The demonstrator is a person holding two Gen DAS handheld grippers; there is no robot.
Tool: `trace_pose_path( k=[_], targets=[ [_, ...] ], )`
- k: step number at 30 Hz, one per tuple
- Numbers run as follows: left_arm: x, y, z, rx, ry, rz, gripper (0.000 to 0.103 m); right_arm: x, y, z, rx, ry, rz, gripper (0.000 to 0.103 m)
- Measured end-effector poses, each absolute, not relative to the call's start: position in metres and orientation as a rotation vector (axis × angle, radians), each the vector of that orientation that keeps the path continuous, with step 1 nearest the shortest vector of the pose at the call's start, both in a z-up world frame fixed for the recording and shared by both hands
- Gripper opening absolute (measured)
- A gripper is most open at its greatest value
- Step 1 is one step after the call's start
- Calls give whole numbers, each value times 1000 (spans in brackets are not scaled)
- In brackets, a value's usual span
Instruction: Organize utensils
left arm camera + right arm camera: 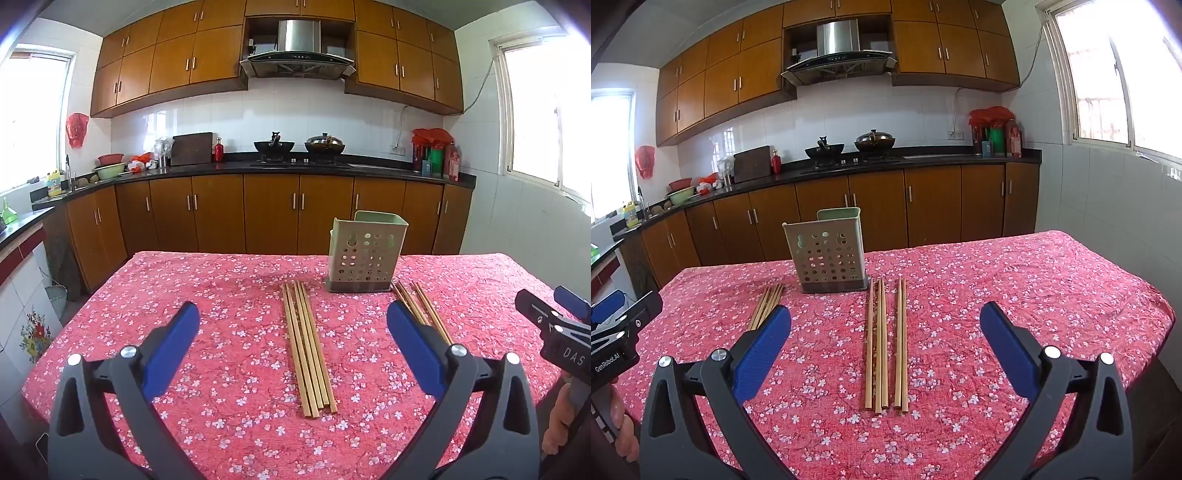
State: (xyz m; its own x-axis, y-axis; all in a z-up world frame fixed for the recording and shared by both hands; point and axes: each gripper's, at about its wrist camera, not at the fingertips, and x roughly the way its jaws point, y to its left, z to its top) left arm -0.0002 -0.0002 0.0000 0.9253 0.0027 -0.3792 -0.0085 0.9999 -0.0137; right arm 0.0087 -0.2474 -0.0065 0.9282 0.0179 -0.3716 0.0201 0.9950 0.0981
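Both your tools tilt slightly downward, jaws spread wide and empty: left tool (293, 325) over one chopstick bundle (308, 347), right tool (885, 326) over the other chopsticks (886, 343).

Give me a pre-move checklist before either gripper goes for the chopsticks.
1. Left gripper open, nothing between its jaws: ok.
2. Right gripper open, nothing between its jaws: ok.
3. Utensil holder upright on the tablecloth: ok.
4. Left chopstick bundle lying flat, unobstructed: ok.
5. Right chopstick group lying flat, unobstructed: ok.
6. Holder's inside free for chopsticks: cannot tell.
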Motion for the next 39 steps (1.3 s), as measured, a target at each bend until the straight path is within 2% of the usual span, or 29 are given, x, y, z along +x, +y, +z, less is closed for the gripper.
trace_pose_path(
  k=[39],
  targets=[
    [0, 0, 0, -17, 393, 4, 99, 9, -248, -7, 105, 385, 0, 101]
  ],
)
